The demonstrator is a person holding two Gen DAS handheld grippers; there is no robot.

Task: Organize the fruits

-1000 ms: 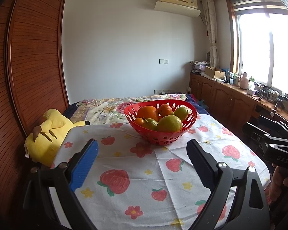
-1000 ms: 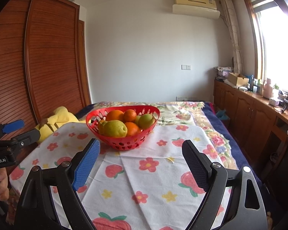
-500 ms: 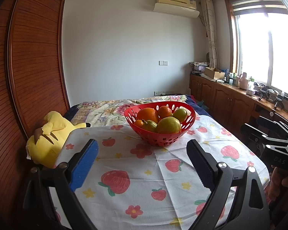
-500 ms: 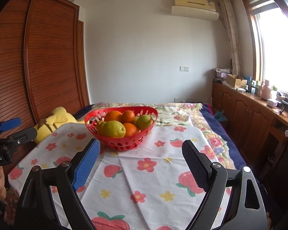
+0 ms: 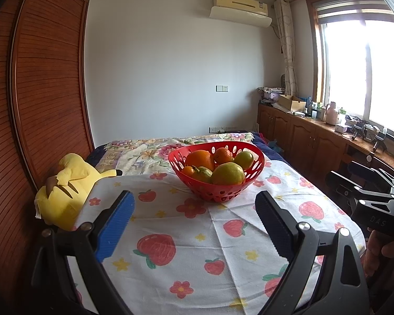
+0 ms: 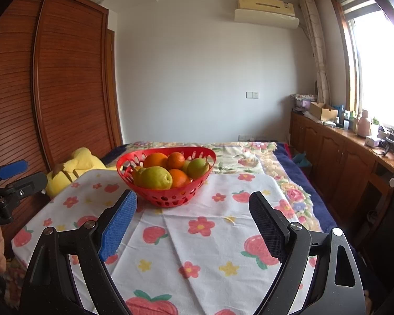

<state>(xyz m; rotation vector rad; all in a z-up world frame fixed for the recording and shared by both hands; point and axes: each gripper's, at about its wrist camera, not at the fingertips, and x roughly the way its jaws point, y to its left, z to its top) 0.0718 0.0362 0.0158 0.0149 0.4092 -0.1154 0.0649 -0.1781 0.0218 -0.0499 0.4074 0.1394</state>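
A red perforated basket [image 5: 218, 194] stands on the strawberry-print cloth [image 5: 186, 239], holding oranges [image 5: 199, 159], a yellow-green lemon [image 5: 228, 173] and other green and orange fruit. It also shows in the right wrist view [image 6: 168, 199]. My left gripper [image 5: 194, 199] is open and empty, held back from the basket over the cloth. My right gripper [image 6: 191, 199] is open and empty, also short of the basket. Each gripper shows at the edge of the other's view.
A yellow plush toy [image 5: 65, 186] lies at the cloth's left edge beside a wooden slatted wardrobe [image 5: 39, 105]. A flowered bedspread [image 6: 244, 155] lies beyond the basket. Wooden cabinets with clutter [image 5: 315, 136] line the right wall under the window.
Both grippers have drifted slightly; the basket sits a little lower and nearer in both views. Both stay open and empty. The fruit has not moved.
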